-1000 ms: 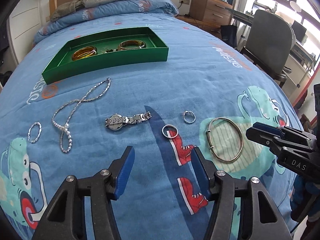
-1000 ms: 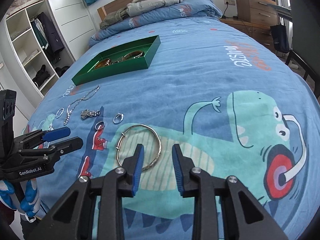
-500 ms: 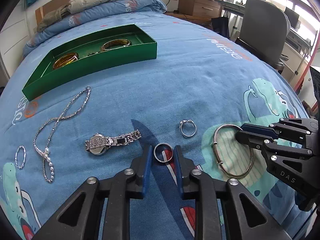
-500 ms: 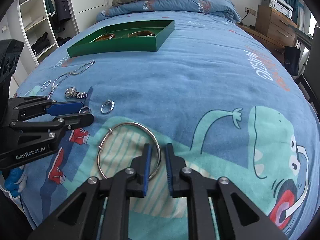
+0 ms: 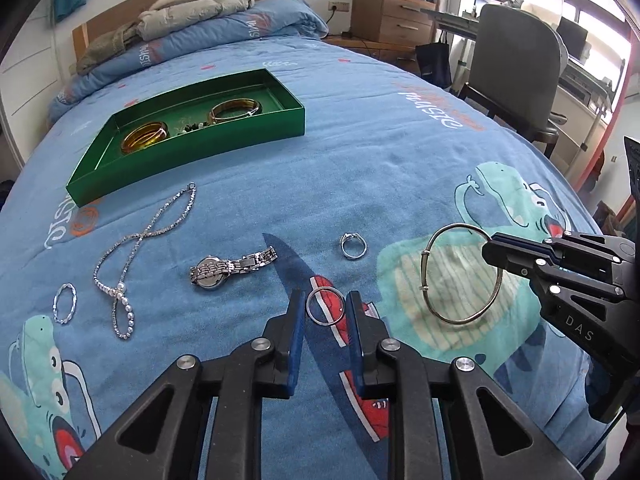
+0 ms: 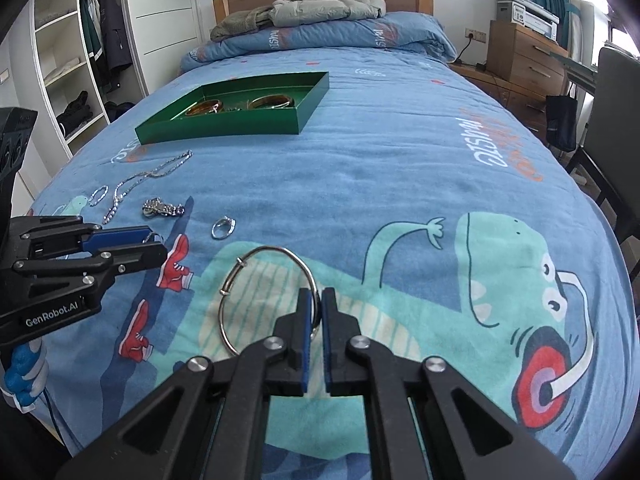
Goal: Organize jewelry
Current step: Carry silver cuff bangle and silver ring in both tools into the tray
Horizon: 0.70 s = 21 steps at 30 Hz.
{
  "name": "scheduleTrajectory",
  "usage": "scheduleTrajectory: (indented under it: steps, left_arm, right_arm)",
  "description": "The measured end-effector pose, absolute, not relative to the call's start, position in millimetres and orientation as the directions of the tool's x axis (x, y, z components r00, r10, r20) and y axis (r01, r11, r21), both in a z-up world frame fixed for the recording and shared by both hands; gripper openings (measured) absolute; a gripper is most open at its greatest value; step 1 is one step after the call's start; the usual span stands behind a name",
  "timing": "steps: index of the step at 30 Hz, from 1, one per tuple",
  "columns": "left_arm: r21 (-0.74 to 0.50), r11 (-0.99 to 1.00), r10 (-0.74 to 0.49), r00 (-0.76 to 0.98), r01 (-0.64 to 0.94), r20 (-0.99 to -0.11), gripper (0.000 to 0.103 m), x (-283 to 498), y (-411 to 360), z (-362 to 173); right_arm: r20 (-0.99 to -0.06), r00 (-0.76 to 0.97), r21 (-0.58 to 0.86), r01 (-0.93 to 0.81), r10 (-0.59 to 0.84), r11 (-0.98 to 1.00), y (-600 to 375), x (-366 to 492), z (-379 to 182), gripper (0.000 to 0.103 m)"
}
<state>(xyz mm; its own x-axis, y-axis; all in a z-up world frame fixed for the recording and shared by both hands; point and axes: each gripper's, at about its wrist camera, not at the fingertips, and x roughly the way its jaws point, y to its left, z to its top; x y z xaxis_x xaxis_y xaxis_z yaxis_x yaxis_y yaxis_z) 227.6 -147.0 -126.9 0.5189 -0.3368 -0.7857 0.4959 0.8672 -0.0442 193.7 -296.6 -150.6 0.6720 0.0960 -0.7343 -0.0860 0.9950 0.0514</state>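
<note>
Green tray [image 5: 192,156] has two bangles; rest on bedspread. Left gripper [image 5: 325,309] straddling plain ring [image 5: 325,306], right gripper [image 6: 316,305] pinching silver bangle [image 6: 256,280]

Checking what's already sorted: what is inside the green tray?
Inside the green tray lie two amber-gold bangles with small dark beads between them. The near wall hides part of the floor.

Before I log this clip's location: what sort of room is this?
Most likely a bedroom: a bed with a blue cartoon duvet, an open wardrobe with hanging clothes, and a wooden drawer unit alongside.
</note>
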Motion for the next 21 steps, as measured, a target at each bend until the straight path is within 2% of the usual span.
scheduleTrajectory:
  steps: [11,21]
  left_arm:
    - [-0.071,0.883,-0.363,0.579,0.465,-0.730,0.020,212.5,-113.1,-94.0]
    - [-0.123,0.911,-0.363,0.623,0.394,-0.693,0.020,244.0,-57.6,-79.2]
  right_arm:
    - [-0.669,0.743,-0.040,-0.069,0.025,0.997,-282.2,171.0,-103.8,0.004]
    - [-0.612,0.790,-0.031,-0.053,0.023,0.998,-269.6,185.8,-70.5,0.004]
